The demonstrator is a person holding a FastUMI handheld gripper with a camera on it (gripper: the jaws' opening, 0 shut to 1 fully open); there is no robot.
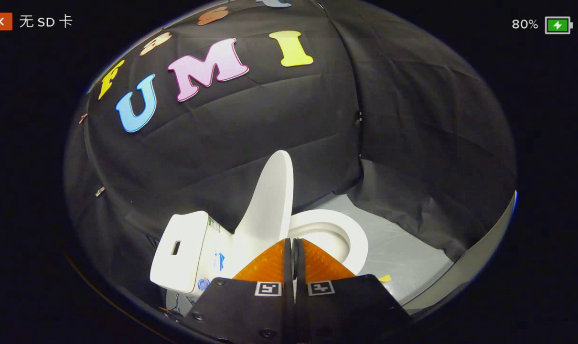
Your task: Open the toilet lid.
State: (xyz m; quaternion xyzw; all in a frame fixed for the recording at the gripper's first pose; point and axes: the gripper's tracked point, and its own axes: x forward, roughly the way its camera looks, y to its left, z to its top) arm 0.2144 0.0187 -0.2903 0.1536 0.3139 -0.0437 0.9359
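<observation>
Black cloth wall (270,129) behind — I see my tool (293,248) clenched on nothing, lid (270,200) upright just ahead, bowl (337,234) beyond.

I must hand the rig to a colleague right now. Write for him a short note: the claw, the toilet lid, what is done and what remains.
Claw: fingers closed against each other, holding nothing, just in front of the toilet.
Toilet lid: raised, standing nearly upright, leaning back toward the tank.
Seat: down, bowl open, beyond the fingers.
Done: the lid looks open.
Left: probably only to check that the lid stays up by itself, then draw the claw back.
</observation>
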